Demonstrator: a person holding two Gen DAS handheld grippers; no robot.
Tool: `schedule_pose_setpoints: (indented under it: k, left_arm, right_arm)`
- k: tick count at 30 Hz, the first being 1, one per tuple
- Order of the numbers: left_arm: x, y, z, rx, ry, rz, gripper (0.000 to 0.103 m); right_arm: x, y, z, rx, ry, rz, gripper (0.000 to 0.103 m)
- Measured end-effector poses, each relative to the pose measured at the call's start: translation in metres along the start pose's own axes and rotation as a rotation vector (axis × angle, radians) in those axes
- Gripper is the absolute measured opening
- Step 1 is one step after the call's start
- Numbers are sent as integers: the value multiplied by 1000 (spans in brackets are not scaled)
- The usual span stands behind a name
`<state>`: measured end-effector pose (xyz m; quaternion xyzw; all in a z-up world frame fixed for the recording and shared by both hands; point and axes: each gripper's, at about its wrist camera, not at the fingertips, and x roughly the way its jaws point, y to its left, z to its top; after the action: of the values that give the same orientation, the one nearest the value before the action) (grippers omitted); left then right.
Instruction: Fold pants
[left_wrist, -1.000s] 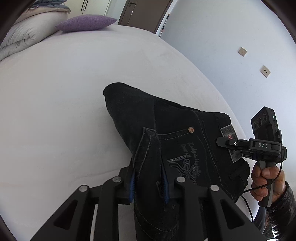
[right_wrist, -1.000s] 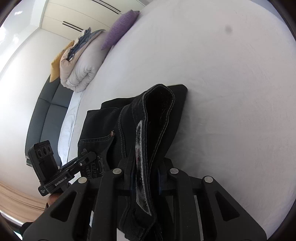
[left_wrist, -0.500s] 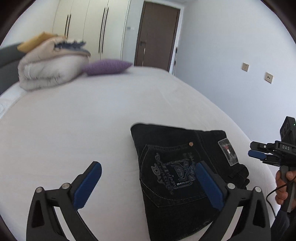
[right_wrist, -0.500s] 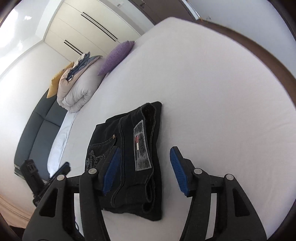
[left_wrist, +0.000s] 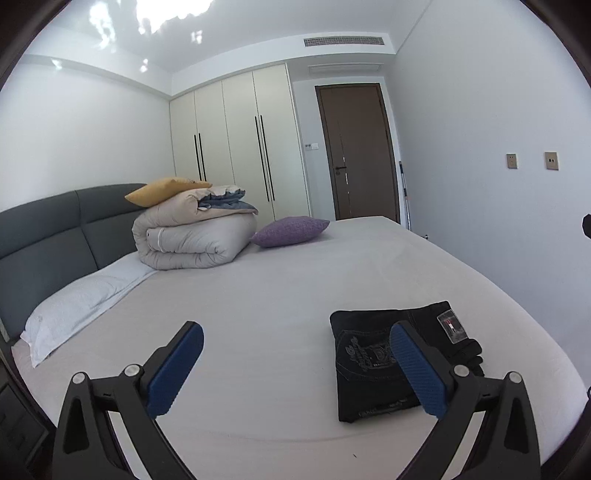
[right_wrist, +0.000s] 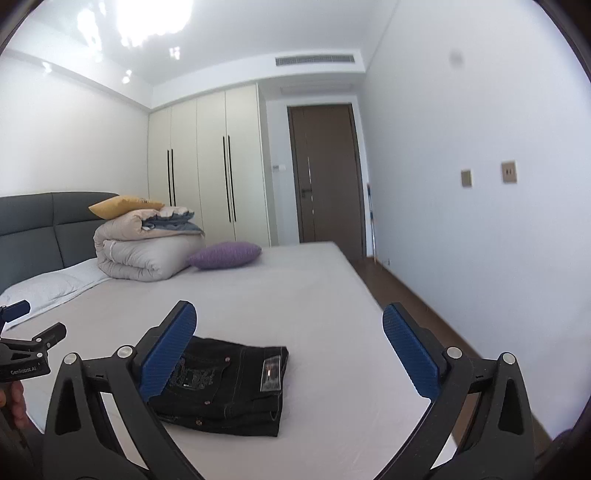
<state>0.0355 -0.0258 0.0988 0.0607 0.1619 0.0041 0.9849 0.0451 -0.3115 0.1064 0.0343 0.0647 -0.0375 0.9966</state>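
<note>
The folded black pants (left_wrist: 384, 365) lie on the near bed (left_wrist: 280, 280); left gripper (left_wrist: 295, 354) and right gripper (right_wrist: 288, 339), jaws just opened wide, hold nothing.

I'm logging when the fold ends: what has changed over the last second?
Both grippers let go of the black pants. The left gripper and the right gripper were clamped on the cloth; their jaws have just been opening and now stand wide with nothing between them, drawn back and raised. The pants now lie folded flat on the bed. The duvet and the purple cushion have not moved.
</note>
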Motion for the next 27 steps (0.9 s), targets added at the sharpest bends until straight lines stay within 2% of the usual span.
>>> schedule_pose_setpoints:
  k: [3, 8, 12, 20, 27]
  left_arm:
    - [-6, -2, -7, -19, 74, -24, 103]
    - [-4, -8, -29, -33, 171, -50, 103]
    - [-16, -14, -47, -46, 209, -73, 103]
    - [-7, -10, -64, -84, 285, -71, 103]
    - [1, -10, -73, -88, 325, -77, 103]
  right_arm:
    - [-20, 9, 8, -21, 37, 25, 103]
    - [-30, 13, -9, 63, 246, 12, 103]
    - [-31, 15, -30, 85, 329, 0, 103]
    - [-32, 40, -43, 36, 347, 18, 103]
    - [-26, 53, -60, 3, 413, 39, 103]
